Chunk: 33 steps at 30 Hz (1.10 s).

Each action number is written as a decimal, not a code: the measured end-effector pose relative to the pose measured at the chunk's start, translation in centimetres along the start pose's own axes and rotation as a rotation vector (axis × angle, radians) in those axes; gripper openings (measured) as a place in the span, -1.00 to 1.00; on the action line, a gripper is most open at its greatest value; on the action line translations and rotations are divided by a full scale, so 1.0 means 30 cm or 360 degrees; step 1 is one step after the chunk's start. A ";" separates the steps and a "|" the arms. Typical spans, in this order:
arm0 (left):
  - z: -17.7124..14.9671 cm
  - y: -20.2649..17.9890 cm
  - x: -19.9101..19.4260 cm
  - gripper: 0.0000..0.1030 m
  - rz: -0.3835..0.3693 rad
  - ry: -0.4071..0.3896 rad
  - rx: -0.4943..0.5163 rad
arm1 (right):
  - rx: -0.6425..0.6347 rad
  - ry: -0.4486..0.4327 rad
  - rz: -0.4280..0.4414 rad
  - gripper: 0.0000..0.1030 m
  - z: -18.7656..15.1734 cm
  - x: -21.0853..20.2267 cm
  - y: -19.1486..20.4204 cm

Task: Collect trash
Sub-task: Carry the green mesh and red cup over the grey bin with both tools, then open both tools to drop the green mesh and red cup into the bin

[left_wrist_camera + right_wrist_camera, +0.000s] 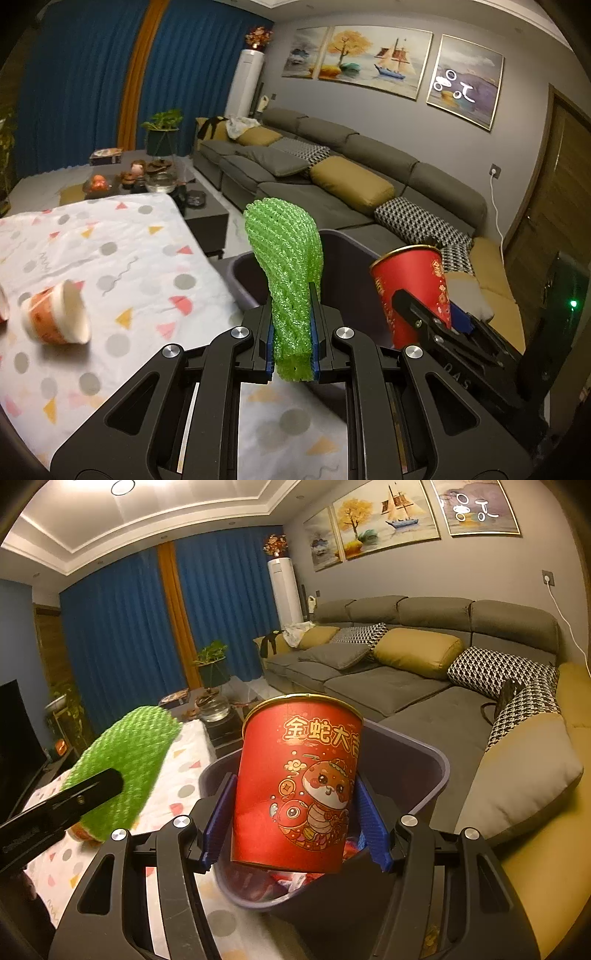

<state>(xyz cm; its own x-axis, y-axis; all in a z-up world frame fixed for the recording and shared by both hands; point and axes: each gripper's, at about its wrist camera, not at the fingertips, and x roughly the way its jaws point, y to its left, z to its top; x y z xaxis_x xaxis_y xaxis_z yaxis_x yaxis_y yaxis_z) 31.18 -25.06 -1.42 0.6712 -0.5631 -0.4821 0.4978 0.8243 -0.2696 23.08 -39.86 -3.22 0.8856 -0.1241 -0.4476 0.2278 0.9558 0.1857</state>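
Note:
My left gripper is shut on a green foam net sleeve and holds it upright beside the rim of a dark purple bin. The sleeve also shows in the right wrist view. My right gripper is shut on a red paper cup with a cartoon snake print, held over the bin, which has red scraps inside. The cup also shows in the left wrist view. An orange and white paper cup lies on its side on the table.
The table has a white cloth with coloured shapes. A grey sofa with cushions runs along the right wall. A dark coffee table with a plant and dishes stands behind the table.

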 end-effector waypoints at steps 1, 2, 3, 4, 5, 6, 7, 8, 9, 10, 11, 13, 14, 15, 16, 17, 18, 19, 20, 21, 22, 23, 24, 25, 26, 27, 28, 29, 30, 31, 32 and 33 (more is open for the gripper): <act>0.002 -0.005 0.018 -0.75 -0.0009 0.0007 0.0000 | 0.0002 0.0000 -0.0004 0.19 0.002 0.006 -0.006; 0.002 -0.010 0.043 -0.75 -0.0015 0.0024 0.0001 | 0.0004 0.0001 -0.0008 0.19 0.010 0.012 -0.009; -0.004 -0.008 0.052 -0.75 -0.0022 0.0034 -0.0001 | 0.0012 0.0001 -0.0012 0.19 0.009 0.016 -0.013; -0.004 -0.011 0.069 -0.75 -0.0030 0.0047 -0.0006 | 0.0019 -0.0001 -0.0015 0.19 0.000 0.009 -0.006; -0.006 -0.017 0.084 -0.75 -0.0039 0.0058 -0.0011 | 0.0026 0.0001 -0.0018 0.19 0.002 0.014 -0.006; -0.007 -0.021 0.103 -0.75 -0.0052 0.0068 -0.0011 | 0.0037 0.0004 -0.0025 0.19 0.002 0.020 -0.014; -0.008 -0.026 0.120 -0.75 -0.0057 0.0078 -0.0004 | 0.0046 0.0005 -0.0027 0.19 0.001 0.021 -0.015; -0.006 -0.031 0.133 -0.75 -0.0060 0.0088 0.0002 | 0.0054 0.0006 -0.0030 0.19 -0.003 0.021 -0.015; -0.011 -0.031 0.142 -0.75 -0.0069 0.0100 0.0009 | 0.0059 0.0007 -0.0037 0.20 -0.002 0.025 -0.021; -0.018 -0.034 0.150 -0.75 -0.0077 0.0108 0.0011 | 0.0060 0.0008 -0.0040 0.20 -0.004 0.027 -0.023; -0.023 -0.039 0.163 -0.75 -0.0082 0.0120 0.0013 | 0.0061 0.0009 -0.0042 0.20 -0.003 0.029 -0.026; -0.027 -0.050 0.183 -0.75 -0.0094 0.0134 0.0013 | 0.0061 0.0014 -0.0051 0.21 -0.001 0.037 -0.034; -0.030 -0.047 0.189 -0.74 -0.0102 0.0139 0.0009 | 0.0064 0.0017 -0.0053 0.21 0.002 0.040 -0.030; -0.033 -0.047 0.200 -0.74 -0.0108 0.0150 0.0003 | 0.0067 0.0019 -0.0056 0.21 0.001 0.043 -0.030; -0.036 -0.049 0.209 -0.74 -0.0112 0.0156 -0.0001 | 0.0069 0.0022 -0.0059 0.21 0.000 0.045 -0.031; -0.037 -0.050 0.214 -0.74 -0.0116 0.0161 -0.0001 | 0.0072 0.0023 -0.0059 0.21 0.003 0.046 -0.029; -0.039 -0.050 0.220 -0.74 -0.0119 0.0166 0.0001 | 0.0076 0.0025 -0.0060 0.21 0.005 0.050 -0.029; -0.045 -0.054 0.221 -0.74 -0.0124 0.0170 -0.0001 | 0.0078 0.0027 -0.0062 0.21 0.006 0.053 -0.030; -0.046 -0.056 0.226 -0.74 -0.0134 0.0175 -0.0004 | 0.0078 0.0028 -0.0064 0.21 0.006 0.055 -0.027; -0.048 -0.056 0.232 -0.74 -0.0149 0.0183 -0.0008 | 0.0079 0.0029 -0.0063 0.22 0.012 0.061 -0.033; -0.051 -0.055 0.238 -0.74 -0.0160 0.0189 -0.0005 | 0.0080 0.0029 -0.0066 0.22 0.017 0.064 -0.032; -0.053 -0.056 0.245 -0.74 -0.0159 0.0195 0.0001 | 0.0082 0.0029 -0.0068 0.22 0.019 0.067 -0.031; -0.058 -0.057 0.249 -0.73 -0.0163 0.0202 0.0006 | 0.0084 0.0030 -0.0069 0.22 0.026 0.073 -0.035; -0.061 -0.063 0.256 -0.73 -0.0172 0.0210 0.0012 | 0.0088 0.0030 -0.0072 0.22 0.027 0.075 -0.037; -0.068 -0.064 0.262 -0.73 -0.0173 0.0219 0.0020 | 0.0089 0.0029 -0.0072 0.22 0.028 0.078 -0.038; -0.071 -0.066 0.266 -0.72 -0.0178 0.0225 0.0023 | 0.0091 0.0027 -0.0070 0.23 0.030 0.080 -0.040; -0.078 -0.067 0.272 -0.68 -0.0198 0.0237 0.0023 | 0.0092 0.0025 -0.0067 0.24 0.031 0.081 -0.040; -0.080 -0.068 0.278 -0.59 -0.0220 0.0253 0.0027 | 0.0093 0.0023 -0.0060 0.25 0.031 0.085 -0.045; -0.087 -0.069 0.283 -0.42 -0.0237 0.0273 0.0042 | 0.0102 0.0018 -0.0036 0.31 0.033 0.087 -0.050; -0.090 -0.069 0.286 -0.31 -0.0240 0.0286 0.0057 | 0.0114 0.0012 -0.0014 0.36 0.036 0.087 -0.055; -0.096 -0.068 0.285 -0.02 -0.0240 0.0294 0.0080 | 0.0127 0.0006 0.0004 0.43 0.037 0.086 -0.066; -0.100 -0.066 0.282 0.20 -0.0228 0.0292 0.0092 | 0.0149 -0.0005 0.0016 0.45 0.040 0.082 -0.076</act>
<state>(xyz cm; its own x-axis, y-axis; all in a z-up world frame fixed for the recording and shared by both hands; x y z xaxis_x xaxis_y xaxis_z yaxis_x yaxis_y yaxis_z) 34.21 -31.28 -7.46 0.4831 -0.6495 -0.5872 0.6149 0.7291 -0.3006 25.22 -42.66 -3.70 0.8892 -0.1154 -0.4426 0.2555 0.9280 0.2713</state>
